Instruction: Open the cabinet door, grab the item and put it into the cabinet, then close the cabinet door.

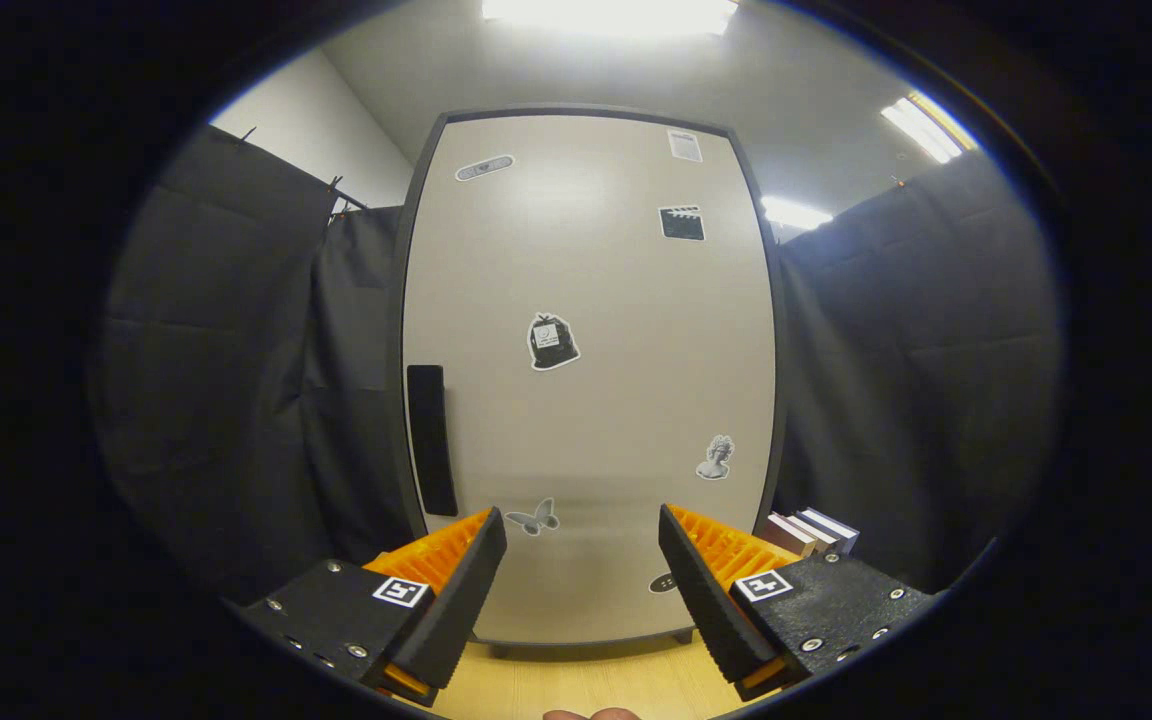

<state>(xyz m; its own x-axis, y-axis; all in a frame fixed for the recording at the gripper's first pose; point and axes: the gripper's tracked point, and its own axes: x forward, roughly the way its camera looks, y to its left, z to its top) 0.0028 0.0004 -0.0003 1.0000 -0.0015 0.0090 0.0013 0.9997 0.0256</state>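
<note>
Straight ahead of the gripper (582,560) stands the cabinet (586,380), a tall pale unit with a dark frame, its door (616,300) closed flush. Its fingers (456,590) are spread wide with nothing between them, framing the lower part of the door and not touching it. A dark vertical handle (431,438) sits along the door's left edge, about halfway up, above and a little left of the left finger. Several stickers dot the door: a bag-shaped one (551,342) near the middle, a bust (716,457) lower right, a butterfly (534,518) just above the gap between the fingers, a clapperboard (682,222) upper right, a small paper-like one (684,146) near the top right corner, and a long oval one (484,167) upper left. Another small dark sticker (662,583) shows low on the door, partly hidden by the right finger.

The cabinet stands on a light wooden bench (576,680), whose surface shows beneath the fingers. At the cabinet's right side, just beyond the right finger, a few books (814,530) lie stacked on the bench. Which item is to go into the cabinet cannot be told for sure. Black cloth (236,380) hangs on both sides of the cabinet, and ceiling lights (611,12) glow above. A fingertip of the person's hand (591,714) peeks in below the gripper
</note>
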